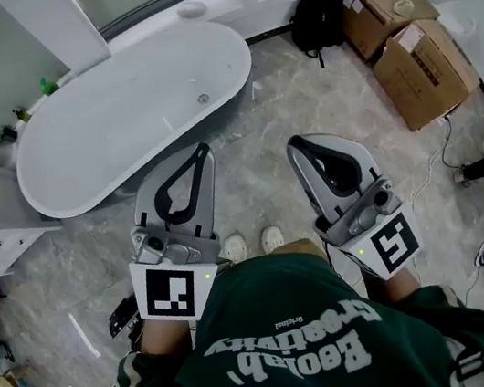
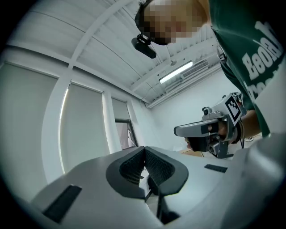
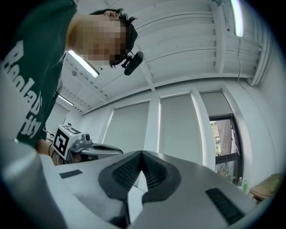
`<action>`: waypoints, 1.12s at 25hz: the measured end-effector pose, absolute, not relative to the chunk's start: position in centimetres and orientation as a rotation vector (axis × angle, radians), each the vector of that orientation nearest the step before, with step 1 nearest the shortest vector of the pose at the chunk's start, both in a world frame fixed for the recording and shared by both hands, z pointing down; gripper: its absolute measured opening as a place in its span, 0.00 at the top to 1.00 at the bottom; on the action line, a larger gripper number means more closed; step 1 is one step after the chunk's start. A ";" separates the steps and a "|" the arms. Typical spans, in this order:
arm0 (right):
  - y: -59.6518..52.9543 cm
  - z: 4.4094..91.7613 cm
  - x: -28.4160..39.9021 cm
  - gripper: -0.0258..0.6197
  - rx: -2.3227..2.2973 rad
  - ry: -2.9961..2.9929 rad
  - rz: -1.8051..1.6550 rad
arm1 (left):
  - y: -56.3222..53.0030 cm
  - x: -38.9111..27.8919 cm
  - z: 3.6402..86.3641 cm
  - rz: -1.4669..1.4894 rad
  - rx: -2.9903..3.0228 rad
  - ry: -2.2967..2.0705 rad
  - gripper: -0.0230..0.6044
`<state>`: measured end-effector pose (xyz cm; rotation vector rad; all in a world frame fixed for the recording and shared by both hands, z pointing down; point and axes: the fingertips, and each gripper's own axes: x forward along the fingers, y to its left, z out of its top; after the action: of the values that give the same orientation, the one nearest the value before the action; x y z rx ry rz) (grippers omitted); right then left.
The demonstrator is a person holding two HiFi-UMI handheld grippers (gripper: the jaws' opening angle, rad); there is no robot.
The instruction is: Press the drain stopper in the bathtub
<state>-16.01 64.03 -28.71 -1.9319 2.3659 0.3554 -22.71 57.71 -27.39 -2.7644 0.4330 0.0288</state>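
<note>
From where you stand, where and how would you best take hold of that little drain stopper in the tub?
Its top, from straight above. The drain stopper lies small and round on the bathtub floor, seemingly too low to pinch, so the shut left gripper would likely press down on its centre.

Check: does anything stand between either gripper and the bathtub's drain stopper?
Nothing visible does. Between the left gripper, the right gripper and the drain stopper lie only the floor and the bathtub rim.
</note>
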 end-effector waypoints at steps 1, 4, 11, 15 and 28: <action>64.4 -28.4 -15.5 0.94 -1.933 2.368 0.349 | 58.1 -22.2 -27.1 0.014 -2.764 0.431 0.96; 65.5 -27.5 -13.9 0.94 -1.934 2.366 0.323 | 59.2 -20.7 -26.5 -0.016 -2.761 0.436 0.96; 68.7 -25.9 -10.4 0.94 -1.936 2.340 0.292 | 62.4 -17.3 -25.0 -0.042 -2.794 0.403 0.96; 69.8 -26.3 -8.7 0.94 -1.917 2.321 0.314 | 63.2 -16.0 -25.6 -0.042 -2.773 0.402 0.96; 66.5 -25.4 -7.9 0.94 -1.846 2.348 0.359 | 58.9 -14.8 -25.1 -0.010 -2.796 0.462 0.96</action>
<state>-7.94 66.46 -25.44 -1.8461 2.3482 0.3587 -14.84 58.94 -25.09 -2.7957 0.4615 -0.0098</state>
